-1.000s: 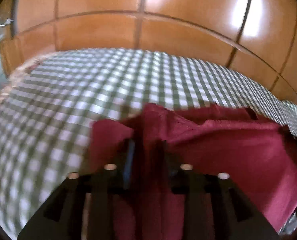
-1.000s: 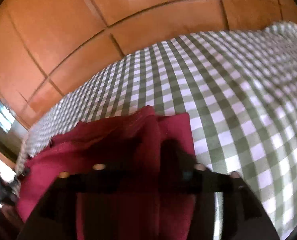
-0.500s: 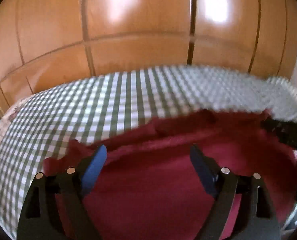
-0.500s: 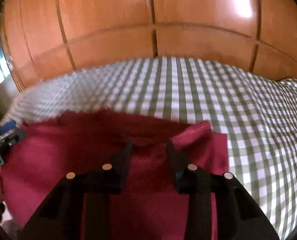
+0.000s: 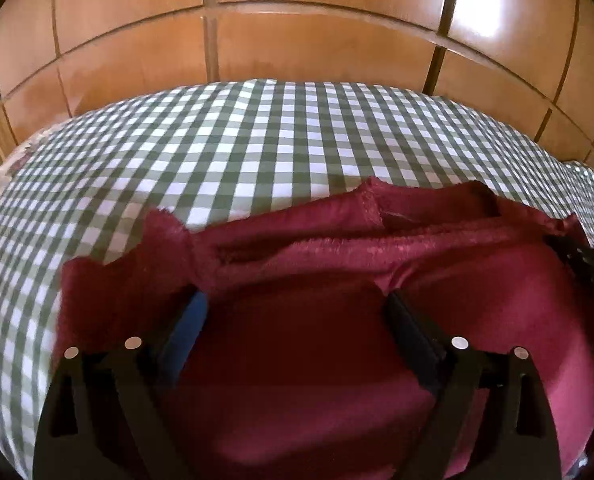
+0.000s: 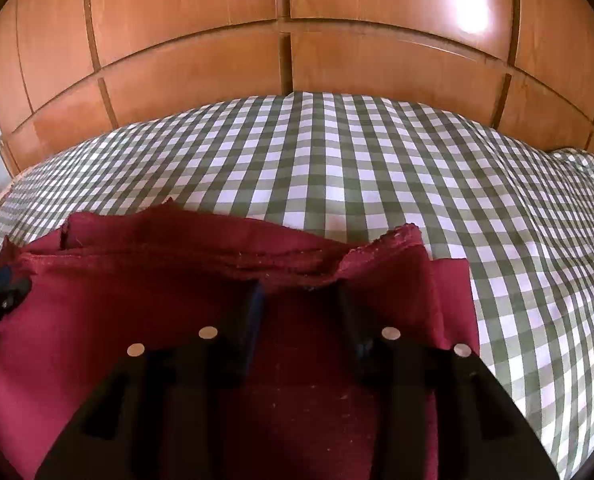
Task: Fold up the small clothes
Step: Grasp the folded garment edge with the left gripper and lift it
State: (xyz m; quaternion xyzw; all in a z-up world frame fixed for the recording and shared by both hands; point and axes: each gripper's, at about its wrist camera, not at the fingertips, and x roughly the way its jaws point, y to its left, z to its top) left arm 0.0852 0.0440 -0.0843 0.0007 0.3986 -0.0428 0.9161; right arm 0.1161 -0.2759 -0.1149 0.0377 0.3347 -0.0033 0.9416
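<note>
Cloth [image 5: 337,344], dark red, lies folded in layers on green-and-white checked sheet [image 5: 257,144], frayed edges stacked along far side. My left gripper [image 5: 295,312] just opened, jaws wide apart above cloth, nothing pinched. My right gripper [image 6: 299,300] half spread, jaws just widened slightly, fingers [image 6: 253,312] over cloth near its right corner, no grip visible. Wooden wardrobe doors [image 6: 297,20] behind bed.

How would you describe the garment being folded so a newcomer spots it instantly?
Start at the wooden panelled wall, then come down to the green-and-white checked cloth spread before it. On its near edge lies the dark red garment, folded in layers: the only plain, single-coloured fabric there.
</note>
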